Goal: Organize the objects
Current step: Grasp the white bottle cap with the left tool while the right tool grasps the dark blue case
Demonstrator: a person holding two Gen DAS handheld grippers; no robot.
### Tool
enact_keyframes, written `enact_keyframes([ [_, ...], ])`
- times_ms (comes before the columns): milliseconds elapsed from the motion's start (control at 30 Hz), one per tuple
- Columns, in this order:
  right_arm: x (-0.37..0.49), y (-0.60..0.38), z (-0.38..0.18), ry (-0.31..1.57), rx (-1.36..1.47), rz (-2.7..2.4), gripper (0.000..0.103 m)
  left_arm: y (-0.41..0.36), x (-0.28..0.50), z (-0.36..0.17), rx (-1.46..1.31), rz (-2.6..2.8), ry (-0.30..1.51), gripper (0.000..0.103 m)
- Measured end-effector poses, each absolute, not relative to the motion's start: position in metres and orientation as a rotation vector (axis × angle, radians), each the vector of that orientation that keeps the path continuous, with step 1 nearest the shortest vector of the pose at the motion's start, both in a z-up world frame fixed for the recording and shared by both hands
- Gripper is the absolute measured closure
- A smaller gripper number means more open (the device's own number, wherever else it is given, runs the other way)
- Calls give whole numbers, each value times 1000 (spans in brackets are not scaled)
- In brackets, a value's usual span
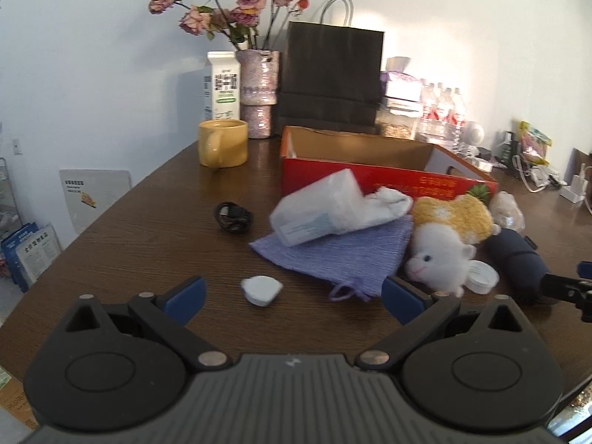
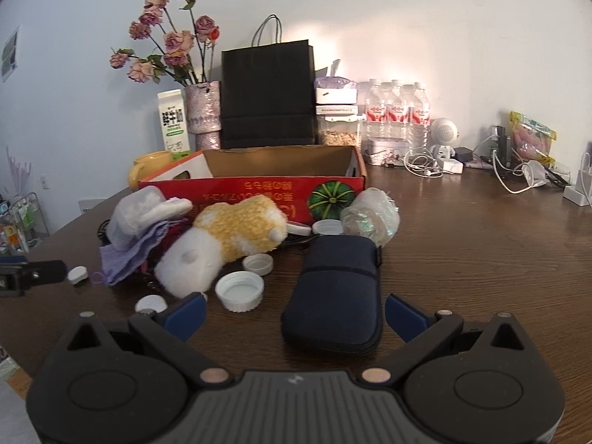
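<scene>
Right wrist view: right gripper [image 2: 295, 314] spread wide, empty, straddling navy pouch [image 2: 335, 296] on table [image 2: 481, 259], near red box [image 2: 259, 188]. Left gripper [image 1: 294, 296] likewise agape, empty, above small white lid [image 1: 261, 289].

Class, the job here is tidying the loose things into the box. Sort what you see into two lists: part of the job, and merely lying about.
Part of the job:
red box
plush toy
dark pouch
purple cloth
white caps
both open tools: left, right

Lying about:
flower vase
black bag
water bottles
milk carton
</scene>
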State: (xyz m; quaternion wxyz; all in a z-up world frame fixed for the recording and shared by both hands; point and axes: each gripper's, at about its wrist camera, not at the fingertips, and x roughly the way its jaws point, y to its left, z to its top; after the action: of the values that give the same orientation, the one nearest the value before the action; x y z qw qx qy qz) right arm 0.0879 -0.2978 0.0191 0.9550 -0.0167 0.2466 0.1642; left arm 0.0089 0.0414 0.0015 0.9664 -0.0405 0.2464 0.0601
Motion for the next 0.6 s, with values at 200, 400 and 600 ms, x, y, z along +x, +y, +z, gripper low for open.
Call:
enact_keyframes([
  [200,106,-302,12,523,-52,297,0,63,19,-8,-74,192,521,0],
  [400,124,-297,6,549,-79,280,0,73,29,-17,-55,234,551,0],
  [600,137,-292,3,567,-98,271,0,77,40,-22,-36,233,574,10],
])
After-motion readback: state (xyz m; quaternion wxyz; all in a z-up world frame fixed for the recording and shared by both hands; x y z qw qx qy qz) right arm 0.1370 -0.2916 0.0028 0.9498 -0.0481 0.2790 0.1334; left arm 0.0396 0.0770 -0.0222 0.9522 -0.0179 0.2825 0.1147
